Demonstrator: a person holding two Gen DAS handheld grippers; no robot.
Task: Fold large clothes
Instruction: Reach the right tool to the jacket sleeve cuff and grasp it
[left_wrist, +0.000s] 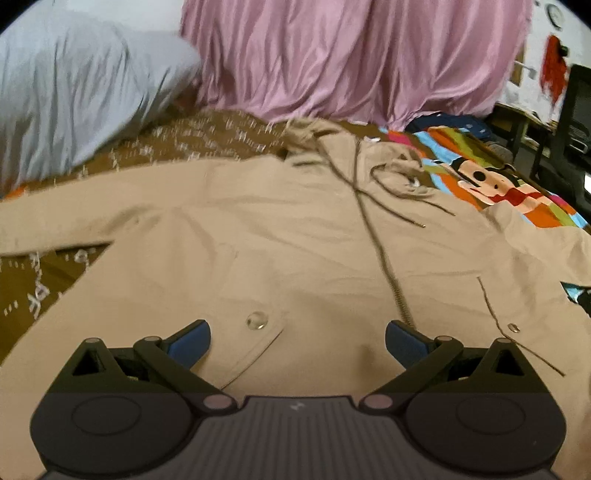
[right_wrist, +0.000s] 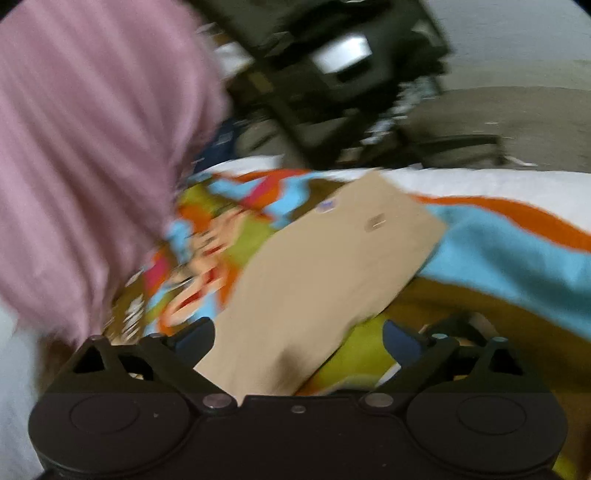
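Beige cotton fills most of the left wrist view: a large hooded jacket lies spread flat on a bed, front side up, with its zip running down the middle and a dark drawstring trailing from the hood. A metal snap sits on a pocket flap near the lower edge. One sleeve reaches out toward the left edge of that view over a brown patterned bedspread. A bright cartoon blanket in orange, blue and green lies under the jacket's far right side. A pink curtain hangs behind the bed, and a pale grey pillow rests at the far left.

The left tool hovers just above the jacket's lower front with its blue-padded fingers spread wide and nothing between them pressed or pinched.

The right wrist view is blurred. It shows the jacket's other sleeve stretched across the cartoon blanket, the cuff pointing away toward a dark piece of furniture. The right tool stands released, its fingers far apart on either side of the sleeve's near part, with no pad touching the cloth.
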